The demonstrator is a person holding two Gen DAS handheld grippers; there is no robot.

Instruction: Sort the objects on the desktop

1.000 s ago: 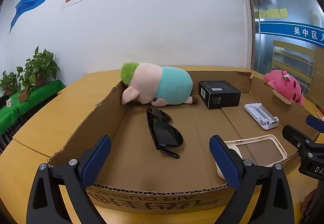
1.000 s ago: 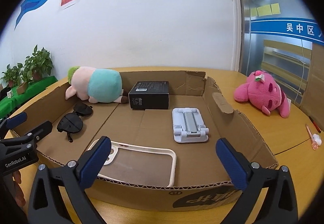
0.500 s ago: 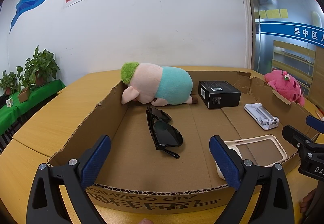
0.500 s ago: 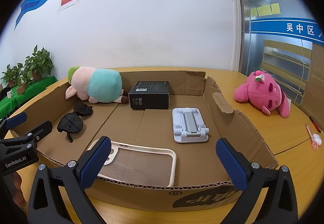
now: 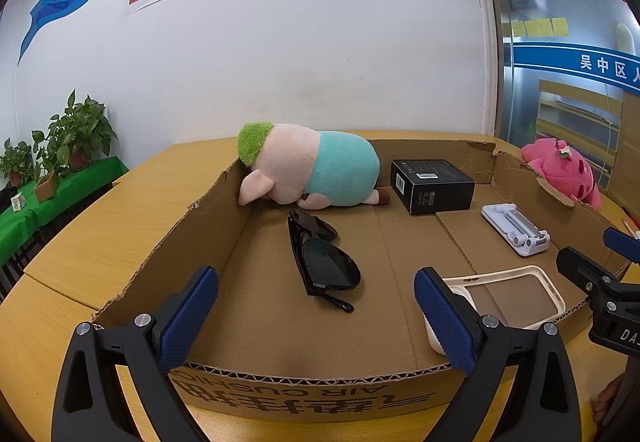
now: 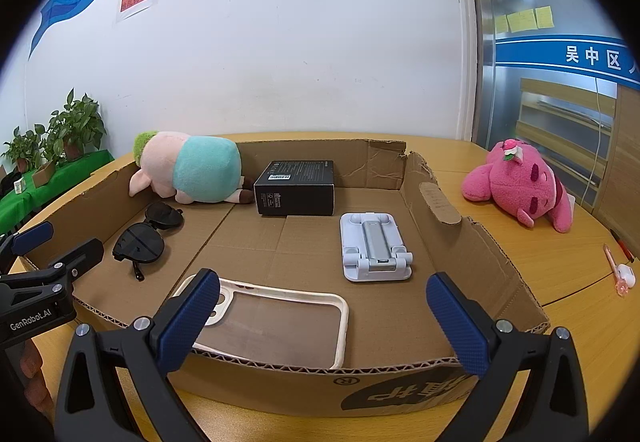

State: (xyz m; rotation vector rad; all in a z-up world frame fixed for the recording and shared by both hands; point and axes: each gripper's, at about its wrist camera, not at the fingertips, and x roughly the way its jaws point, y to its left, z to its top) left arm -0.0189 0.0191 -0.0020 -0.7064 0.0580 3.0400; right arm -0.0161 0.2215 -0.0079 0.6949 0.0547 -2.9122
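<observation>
A shallow cardboard tray lies on the wooden table. Inside it are a pig plush in a teal shirt, black sunglasses, a black box, a white phone stand and a cream phone case. My left gripper hovers open at the tray's near edge, facing the sunglasses. Open too, my right gripper hangs over the near edge by the phone case. Neither holds anything.
A pink plush lies on the table right of the tray. A pink pen with a white cap rests at the far right. Potted plants stand on a green-covered stand at left. A white wall rises behind.
</observation>
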